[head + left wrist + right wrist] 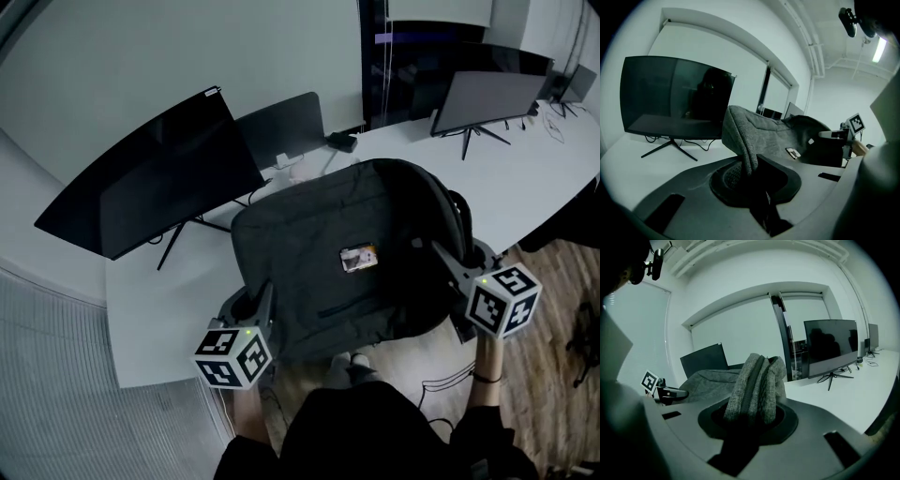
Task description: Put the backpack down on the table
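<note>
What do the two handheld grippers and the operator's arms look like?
Left gripper and right gripper: grey moulded bodies, each with a white cube of black square markers and a green light. Forearms unsleeved; dark wristband on the right; dark top.

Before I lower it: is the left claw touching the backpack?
Touching. The left gripper view shows the left claw closed on a fold of grey fabric of the backpack, pinched between its jaws.
</note>
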The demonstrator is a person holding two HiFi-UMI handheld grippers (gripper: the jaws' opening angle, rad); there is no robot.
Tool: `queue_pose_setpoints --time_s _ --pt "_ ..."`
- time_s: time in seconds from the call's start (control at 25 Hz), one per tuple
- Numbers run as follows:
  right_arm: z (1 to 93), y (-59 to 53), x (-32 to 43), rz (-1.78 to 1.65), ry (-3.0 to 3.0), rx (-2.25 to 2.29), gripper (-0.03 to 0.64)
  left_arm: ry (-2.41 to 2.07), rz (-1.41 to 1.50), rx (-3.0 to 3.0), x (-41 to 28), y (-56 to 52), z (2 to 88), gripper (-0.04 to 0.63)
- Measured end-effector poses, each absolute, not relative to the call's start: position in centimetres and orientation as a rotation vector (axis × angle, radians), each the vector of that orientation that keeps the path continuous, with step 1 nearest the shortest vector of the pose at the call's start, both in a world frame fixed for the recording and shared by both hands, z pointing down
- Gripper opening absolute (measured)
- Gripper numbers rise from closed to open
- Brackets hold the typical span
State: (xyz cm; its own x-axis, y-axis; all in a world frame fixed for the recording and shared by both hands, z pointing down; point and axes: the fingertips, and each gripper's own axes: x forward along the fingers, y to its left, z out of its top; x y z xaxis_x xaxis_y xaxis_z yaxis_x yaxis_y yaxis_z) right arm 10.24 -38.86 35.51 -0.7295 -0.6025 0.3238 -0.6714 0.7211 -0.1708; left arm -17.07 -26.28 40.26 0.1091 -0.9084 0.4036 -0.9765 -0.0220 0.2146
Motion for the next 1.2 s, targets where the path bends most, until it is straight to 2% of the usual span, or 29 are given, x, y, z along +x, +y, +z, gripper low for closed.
queue_pose_setpoints --time_s 0.4,1.2 --pt "39.7 -43.2 6.2 0.442 -2.612 0.987 0.098 -1.805 0.255 1.865 -20.6 -30.0 45.0 0.044" --pt "47.5 -47.3 3.7 0.535 -2.476 0.955 0.098 -1.739 0.349 1.72 -22.5 -33.5 52.6 0.044"
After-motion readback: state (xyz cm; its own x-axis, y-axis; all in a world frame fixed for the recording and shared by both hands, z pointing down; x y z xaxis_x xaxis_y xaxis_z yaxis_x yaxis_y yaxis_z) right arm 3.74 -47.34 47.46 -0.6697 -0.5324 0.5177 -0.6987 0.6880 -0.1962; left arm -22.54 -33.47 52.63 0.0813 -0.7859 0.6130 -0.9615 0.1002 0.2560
